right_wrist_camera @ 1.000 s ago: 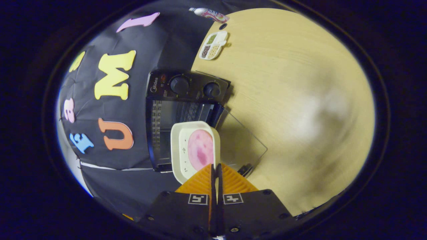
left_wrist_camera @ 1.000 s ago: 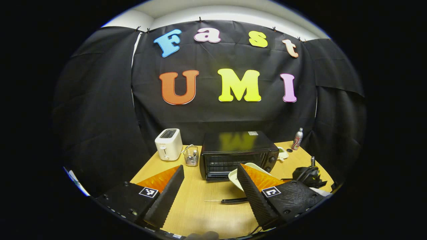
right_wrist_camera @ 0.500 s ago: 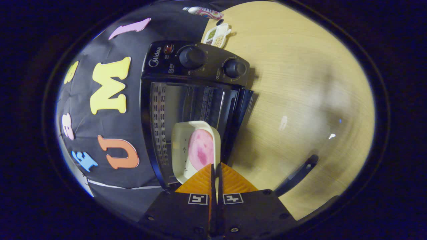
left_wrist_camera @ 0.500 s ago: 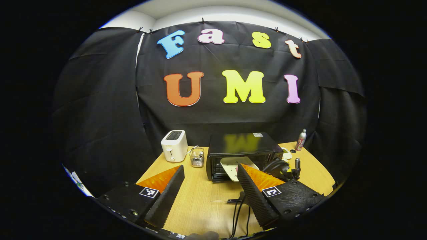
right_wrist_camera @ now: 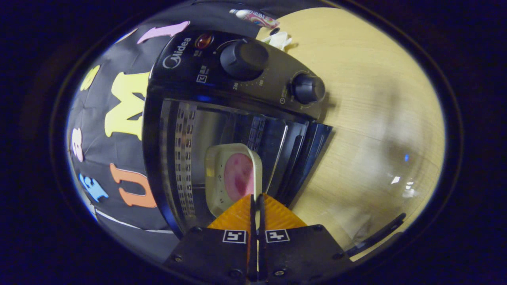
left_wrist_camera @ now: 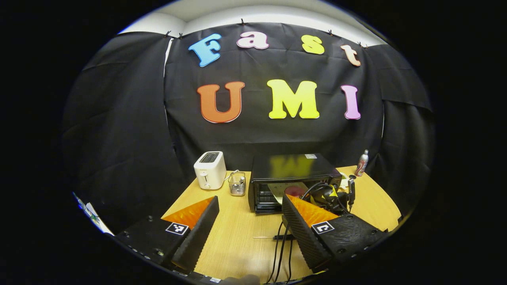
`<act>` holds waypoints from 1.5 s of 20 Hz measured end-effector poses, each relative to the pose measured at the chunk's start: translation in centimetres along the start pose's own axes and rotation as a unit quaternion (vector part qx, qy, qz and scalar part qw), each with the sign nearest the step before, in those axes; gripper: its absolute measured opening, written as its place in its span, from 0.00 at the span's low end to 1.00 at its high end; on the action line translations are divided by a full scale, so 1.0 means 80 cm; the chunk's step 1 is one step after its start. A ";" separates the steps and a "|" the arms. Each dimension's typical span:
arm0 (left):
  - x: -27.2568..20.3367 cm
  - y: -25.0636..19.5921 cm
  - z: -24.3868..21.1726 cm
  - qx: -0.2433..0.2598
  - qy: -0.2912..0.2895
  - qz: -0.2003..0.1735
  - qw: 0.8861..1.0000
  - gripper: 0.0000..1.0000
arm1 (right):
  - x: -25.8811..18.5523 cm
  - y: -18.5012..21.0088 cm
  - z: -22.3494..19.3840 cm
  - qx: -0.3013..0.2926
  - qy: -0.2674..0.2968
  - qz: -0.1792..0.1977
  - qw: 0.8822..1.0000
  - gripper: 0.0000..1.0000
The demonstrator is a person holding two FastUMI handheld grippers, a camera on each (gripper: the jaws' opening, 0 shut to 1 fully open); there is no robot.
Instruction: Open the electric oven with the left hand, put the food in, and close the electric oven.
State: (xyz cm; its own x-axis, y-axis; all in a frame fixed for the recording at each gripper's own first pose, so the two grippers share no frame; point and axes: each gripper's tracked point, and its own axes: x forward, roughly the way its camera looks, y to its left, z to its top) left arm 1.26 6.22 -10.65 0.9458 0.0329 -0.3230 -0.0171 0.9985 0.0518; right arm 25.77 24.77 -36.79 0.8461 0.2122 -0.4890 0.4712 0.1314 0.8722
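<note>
Since the earlier frame my right fingers (right_wrist_camera: 256, 198) have carried the tray (right_wrist_camera: 233, 178) from the oven mouth into the cavity; the oven (right_wrist_camera: 237, 99) now looms larger in the right gripper view, and in the left gripper view the tray (left_wrist_camera: 283, 188) sits behind the door line.

Tray: pale, rectangular, bearing a pink slice of food (right_wrist_camera: 239, 176). It is partly inside the oven, held on edge relative to my camera. I cannot tell whether its underside touches the rack.

Grip: my right fingers are pressed nearly together, pinching the tray's near rim. The tray extends straight ahead from the fingertips, into the cavity.

Left fingers (left_wrist_camera: 249, 213): spread wide, holding nothing, well back from the oven over the surface (left_wrist_camera: 237, 237).

Door (right_wrist_camera: 305, 158): open, hanging low at the front, just beside the tray's edge.

Risks, in my judgement:
- A thin rim pinch gives little control over tilt; a sag at the far end could slide the food off.
- Releasing before the tray rests on the rack would drop it.
- The tray's side passes near the cavity wall and door hinge; a small drift could knock it.
- Cables (left_wrist_camera: 283, 245) trail across the surface toward the door and could snag when I withdraw or close it.

Other items: toaster (left_wrist_camera: 210, 170) and wire basket (left_wrist_camera: 237, 185) stand left of the oven, well apart.
</note>
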 end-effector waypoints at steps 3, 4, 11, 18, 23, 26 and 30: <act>0.004 0.001 0.000 -0.002 0.000 0.002 1.000 0.97 | 0.009 -0.004 0.001 0.001 0.002 0.006 1.000 0.07; 0.003 0.002 0.002 -0.001 -0.002 0.002 1.000 0.97 | -0.007 0.003 0.005 -0.007 -0.003 0.018 1.000 0.03; 0.005 -0.003 0.005 0.003 -0.010 0.004 1.000 0.97 | -0.038 0.034 0.010 -0.102 -0.005 0.047 0.994 0.47; 0.003 -0.008 0.013 -0.009 -0.028 -0.003 1.000 0.97 | -0.115 0.040 0.014 -0.201 0.035 0.026 0.979 0.74; 0.002 -0.013 0.019 -0.012 -0.051 -0.014 0.999 0.97 | -0.189 0.042 0.046 -0.281 0.038 0.011 0.959 0.90; 0.004 -0.020 0.020 -0.016 -0.064 -0.022 0.998 0.97 | -0.237 0.039 0.074 -0.328 0.025 0.000 0.944 0.82; 0.013 -0.028 0.005 -0.013 -0.068 -0.029 0.997 0.97 | -0.298 0.042 0.121 -0.403 -0.020 -0.005 0.915 0.82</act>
State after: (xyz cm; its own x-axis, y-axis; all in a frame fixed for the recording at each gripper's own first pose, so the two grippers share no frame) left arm 2.44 3.98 -10.69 0.9807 -0.0303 -0.1930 0.0332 0.9994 0.0121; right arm 9.65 10.75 -22.08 0.8589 0.1733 -0.4820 0.1557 0.8082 0.5680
